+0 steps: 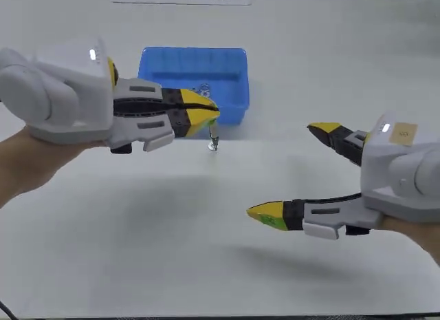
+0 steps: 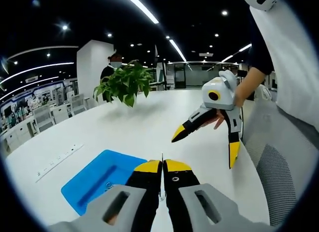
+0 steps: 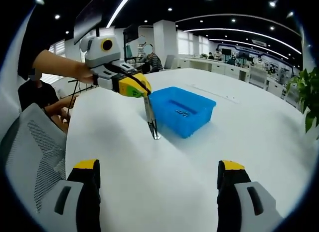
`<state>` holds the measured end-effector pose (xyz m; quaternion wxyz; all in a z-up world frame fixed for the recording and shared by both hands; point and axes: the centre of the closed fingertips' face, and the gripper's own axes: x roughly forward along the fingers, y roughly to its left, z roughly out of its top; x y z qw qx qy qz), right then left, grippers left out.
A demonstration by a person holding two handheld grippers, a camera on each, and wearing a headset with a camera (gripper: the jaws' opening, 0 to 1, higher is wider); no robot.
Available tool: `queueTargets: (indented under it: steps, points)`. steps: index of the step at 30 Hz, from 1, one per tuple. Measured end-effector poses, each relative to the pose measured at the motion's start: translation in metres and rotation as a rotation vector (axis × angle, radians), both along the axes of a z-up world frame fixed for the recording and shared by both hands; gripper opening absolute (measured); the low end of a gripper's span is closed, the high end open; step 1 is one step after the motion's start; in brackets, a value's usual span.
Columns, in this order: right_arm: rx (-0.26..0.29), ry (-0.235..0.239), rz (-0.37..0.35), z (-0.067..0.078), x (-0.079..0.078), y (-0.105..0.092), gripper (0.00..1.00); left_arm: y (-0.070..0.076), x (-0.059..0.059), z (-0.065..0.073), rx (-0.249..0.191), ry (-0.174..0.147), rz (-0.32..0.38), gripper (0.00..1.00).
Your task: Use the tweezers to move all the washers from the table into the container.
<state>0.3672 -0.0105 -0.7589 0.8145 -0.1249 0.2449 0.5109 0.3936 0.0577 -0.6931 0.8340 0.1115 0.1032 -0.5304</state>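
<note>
Tweezers (image 1: 213,136) pinched between shut jaws of left gripper (image 1: 212,113), tips down at bench (image 1: 137,230), just before blue container (image 1: 234,108) holding washers (image 1: 203,90), right gripper (image 1: 283,171) jaws spread wide.

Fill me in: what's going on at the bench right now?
A person works with two handheld grippers. The left gripper is shut on tweezers, tips down at the white table just in front of the blue container. Whether the tips hold a washer is too small to tell. A few washers already lie in the container. The right gripper hovers open over the table, holding nothing.
</note>
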Motion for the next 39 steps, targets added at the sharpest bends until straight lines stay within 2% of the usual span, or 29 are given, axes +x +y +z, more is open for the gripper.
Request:
queueTargets:
  steps: [8, 13, 17, 19, 24, 29, 31, 32, 34, 39]
  points:
    - [0.009, 0.021, 0.003, -0.002, -0.005, 0.002, 0.97, 0.001, -0.002, -0.001, 0.01, -0.006, -0.008, 0.05]
    - [0.015, 0.024, 0.022, -0.001, -0.007, 0.01, 0.97, 0.003, -0.006, -0.001, 0.069, -0.019, -0.032, 0.05]
    - [0.023, 0.02, 0.07, 0.003, -0.006, 0.023, 0.94, 0.008, -0.008, -0.002, 0.094, -0.01, -0.034, 0.05]
    - [0.019, 0.022, 0.103, 0.003, -0.005, 0.029, 0.89, 0.009, -0.008, -0.002, 0.098, -0.003, -0.028, 0.05]
    - [0.024, 0.014, 0.177, 0.007, -0.004, 0.047, 0.86, 0.006, -0.011, -0.002, 0.129, 0.0, -0.033, 0.05]
    - [0.007, 0.003, 0.267, 0.005, -0.005, 0.065, 0.77, 0.003, -0.011, -0.002, 0.146, 0.004, -0.039, 0.05]
    - [-0.014, -0.042, 0.312, 0.004, 0.001, 0.071, 0.72, 0.002, -0.01, -0.002, 0.145, 0.007, -0.038, 0.05]
    - [-0.021, -0.047, 0.329, 0.003, 0.004, 0.075, 0.68, 0.001, -0.009, -0.002, 0.146, 0.009, -0.036, 0.05]
    - [-0.011, -0.028, 0.34, 0.005, 0.009, 0.082, 0.58, 0.0, -0.009, -0.003, 0.149, 0.015, -0.041, 0.05]
    - [-0.006, -0.027, 0.384, 0.008, 0.018, 0.093, 0.41, 0.001, -0.008, -0.003, 0.168, 0.028, -0.04, 0.05]
